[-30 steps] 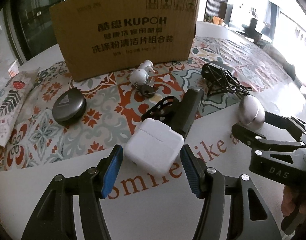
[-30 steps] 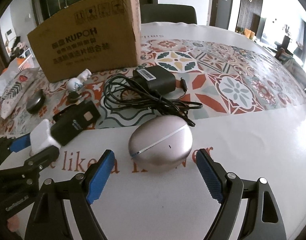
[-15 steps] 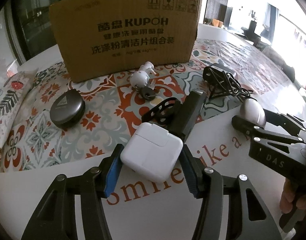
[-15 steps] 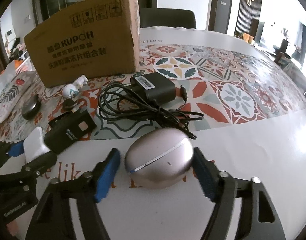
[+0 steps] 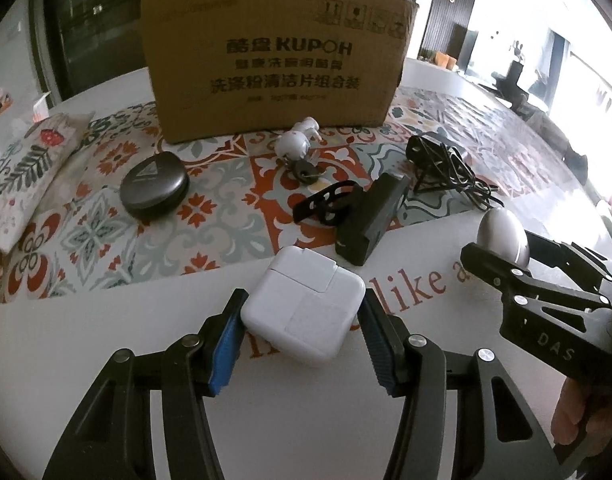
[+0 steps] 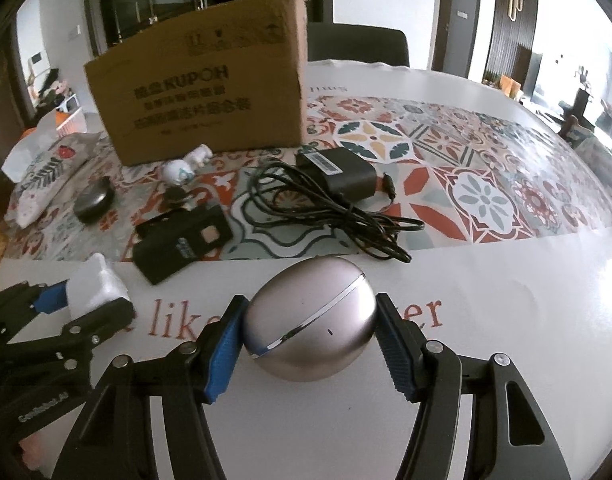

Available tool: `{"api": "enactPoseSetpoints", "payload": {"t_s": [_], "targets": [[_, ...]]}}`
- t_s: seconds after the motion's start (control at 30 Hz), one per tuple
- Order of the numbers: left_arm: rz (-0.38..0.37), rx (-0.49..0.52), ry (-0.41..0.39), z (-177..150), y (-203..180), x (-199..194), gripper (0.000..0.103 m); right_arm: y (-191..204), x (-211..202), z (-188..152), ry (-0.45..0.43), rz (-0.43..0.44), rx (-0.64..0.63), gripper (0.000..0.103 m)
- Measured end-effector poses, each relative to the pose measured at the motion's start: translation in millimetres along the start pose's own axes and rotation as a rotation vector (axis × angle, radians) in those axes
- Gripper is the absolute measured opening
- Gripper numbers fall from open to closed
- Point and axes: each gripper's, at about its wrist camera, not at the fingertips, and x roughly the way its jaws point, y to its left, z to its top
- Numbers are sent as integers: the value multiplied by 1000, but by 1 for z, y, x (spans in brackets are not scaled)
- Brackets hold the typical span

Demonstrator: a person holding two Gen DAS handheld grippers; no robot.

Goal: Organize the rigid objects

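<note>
My left gripper (image 5: 302, 334) has just been closing, and its blue fingers (image 5: 226, 346) now press both sides of the white charger block (image 5: 304, 312), which sits on the desk (image 5: 306, 420). My right gripper (image 6: 309, 340) closed in too; its fingers (image 6: 222, 350) clamp the silver egg-shaped case (image 6: 309, 326). Beyond the left fingertips lies a black rectangular device (image 5: 369, 220), with the cardboard box (image 5: 274, 64) farther ahead. A black adapter with its tangled cable (image 6: 337, 184) lies beyond the right fingertips.

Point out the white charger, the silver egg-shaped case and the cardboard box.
white charger (image 5: 304, 312), left wrist view, top face.
silver egg-shaped case (image 6: 309, 320), right wrist view, upper shell.
cardboard box (image 5: 274, 68), left wrist view, printed front.
</note>
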Motion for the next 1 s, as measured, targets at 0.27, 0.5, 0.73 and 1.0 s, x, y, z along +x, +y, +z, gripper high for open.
{"api": "enactPoseSetpoints", "payload": {"t_s": [0.27,0.5,0.73,1.0], "targets": [[22,-20,-46,4,4,-20,55,11,-16,3,-32,27,-20,63],[25,-23,-84,15,5,-35,55,14,-29,11,-65,50,-21,63],[27,-29,-128,29,4,-50,55,14,-44,25,-106,70,-11,63],[32,-49,-184,51,6,-66,55,15,-55,44,-151,91,-2,63]]}}
